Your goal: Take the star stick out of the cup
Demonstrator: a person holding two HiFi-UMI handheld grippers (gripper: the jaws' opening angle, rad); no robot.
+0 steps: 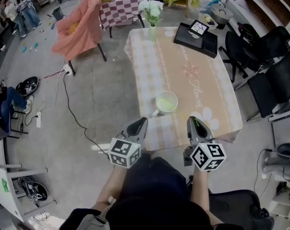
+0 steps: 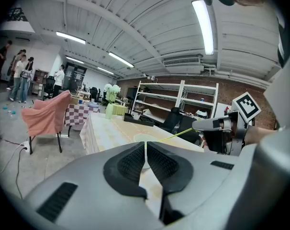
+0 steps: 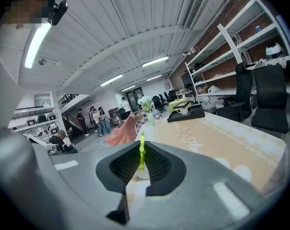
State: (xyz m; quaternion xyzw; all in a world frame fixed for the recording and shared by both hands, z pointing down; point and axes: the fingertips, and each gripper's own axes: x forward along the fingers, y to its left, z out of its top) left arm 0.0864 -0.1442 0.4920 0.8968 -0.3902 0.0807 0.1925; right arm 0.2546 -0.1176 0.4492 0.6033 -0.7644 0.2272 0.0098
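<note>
A pale green cup [image 1: 166, 102] stands near the front edge of the table [image 1: 183, 56]. My right gripper [image 1: 193, 120] hovers over that edge, to the cup's right and nearer to me, shut on a thin bright green stick [image 3: 141, 153]. In the left gripper view the stick [image 2: 181, 133] slants out of the right gripper's jaws [image 2: 202, 124] in the air, clear of the cup [image 2: 144, 139]. Its star end is not visible. To the cup's left, and also nearer to me, my left gripper [image 1: 143, 121] is shut with nothing in its jaws.
A vase of white flowers [image 1: 152, 13] and a black tray holding a mug [image 1: 196, 37] sit at the table's far end. Black chairs [image 1: 264, 66] stand to the right. A chair draped in pink cloth [image 1: 80, 25] and floor cables are on the left. People stand far left.
</note>
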